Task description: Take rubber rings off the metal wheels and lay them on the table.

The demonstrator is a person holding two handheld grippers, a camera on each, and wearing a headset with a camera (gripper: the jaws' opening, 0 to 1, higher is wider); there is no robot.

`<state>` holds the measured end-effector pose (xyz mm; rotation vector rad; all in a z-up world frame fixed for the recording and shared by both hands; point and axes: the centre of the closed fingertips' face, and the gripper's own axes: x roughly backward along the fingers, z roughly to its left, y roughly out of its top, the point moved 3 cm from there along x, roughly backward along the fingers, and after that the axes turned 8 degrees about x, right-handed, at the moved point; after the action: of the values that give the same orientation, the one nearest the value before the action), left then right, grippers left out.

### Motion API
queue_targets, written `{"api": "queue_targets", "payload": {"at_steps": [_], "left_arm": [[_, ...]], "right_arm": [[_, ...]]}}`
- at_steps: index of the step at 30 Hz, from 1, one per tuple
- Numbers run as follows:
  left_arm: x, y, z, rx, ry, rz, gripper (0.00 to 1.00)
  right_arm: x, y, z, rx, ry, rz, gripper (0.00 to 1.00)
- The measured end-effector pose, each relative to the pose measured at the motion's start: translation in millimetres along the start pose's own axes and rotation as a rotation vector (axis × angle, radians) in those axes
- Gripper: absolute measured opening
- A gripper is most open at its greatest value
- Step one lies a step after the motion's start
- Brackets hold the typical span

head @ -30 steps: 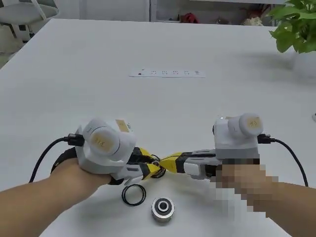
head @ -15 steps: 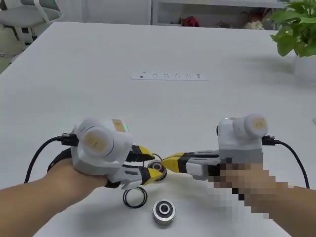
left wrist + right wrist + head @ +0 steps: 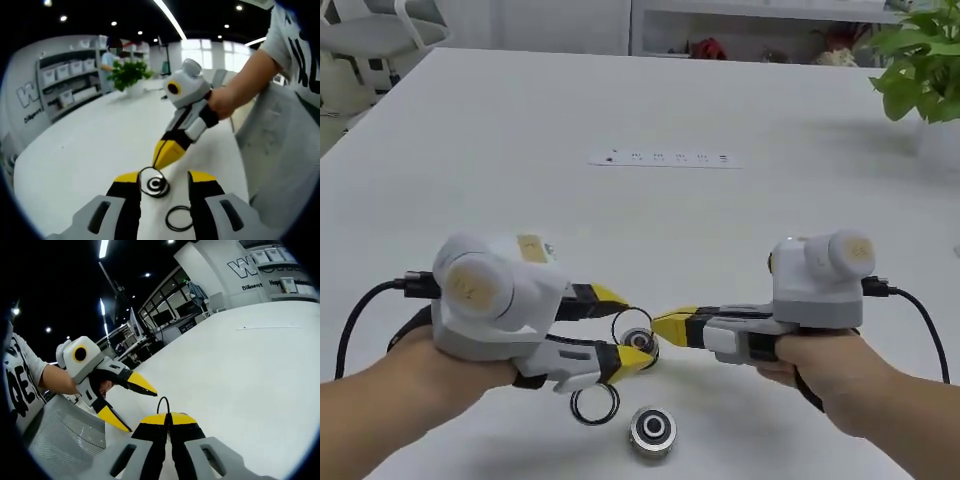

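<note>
My right gripper (image 3: pixel 660 326) (image 3: pixel 170 416) is shut on a thin black rubber ring (image 3: pixel 628 322) (image 3: pixel 162 404), whose loop sticks out past its yellow tips. The ring still hangs around a small metal wheel (image 3: pixel 640 346) (image 3: pixel 155 185). That wheel sits between the spread jaws of my left gripper (image 3: pixel 630 328) (image 3: pixel 165 176), close to one jaw, and the left gripper is open. In the left gripper view the right gripper (image 3: pixel 161 161) comes in from above with its tip at the wheel. On the table nearer me lie a loose rubber ring (image 3: pixel 594 403) (image 3: pixel 178 218) and a second metal wheel (image 3: pixel 651 430).
The work happens on a wide white table (image 3: pixel 520 180). A white power strip (image 3: pixel 660 158) lies in its middle. A potted plant (image 3: pixel 920 60) stands at the far right and a chair (image 3: pixel 380 20) beyond the far left corner. Black cables trail from both grippers toward me.
The left gripper's jaws have spread apart around the wheel. The right gripper has stayed shut on the ring, which now stands in a loop off the wheel. The head camera has shifted slightly.
</note>
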<state>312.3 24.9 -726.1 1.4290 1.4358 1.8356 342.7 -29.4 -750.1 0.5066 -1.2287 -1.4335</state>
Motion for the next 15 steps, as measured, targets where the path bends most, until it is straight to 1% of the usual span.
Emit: {"api": "queue_targets", "payload": {"at_steps": [7, 15], "left_arm": [[10.7, 3.8, -2.2, 0.002, 0.008, -0.024, 0.44], [22.5, -1.1, -0.3, 0.01, 0.022, -0.031, 0.51]], "right_arm": [[-1.3, 3.2, 7.0, 0.0, 0.016, -0.009, 0.0], [-2.9, 4.2, 9.4, -0.002, 0.028, -0.011, 0.0]]}}
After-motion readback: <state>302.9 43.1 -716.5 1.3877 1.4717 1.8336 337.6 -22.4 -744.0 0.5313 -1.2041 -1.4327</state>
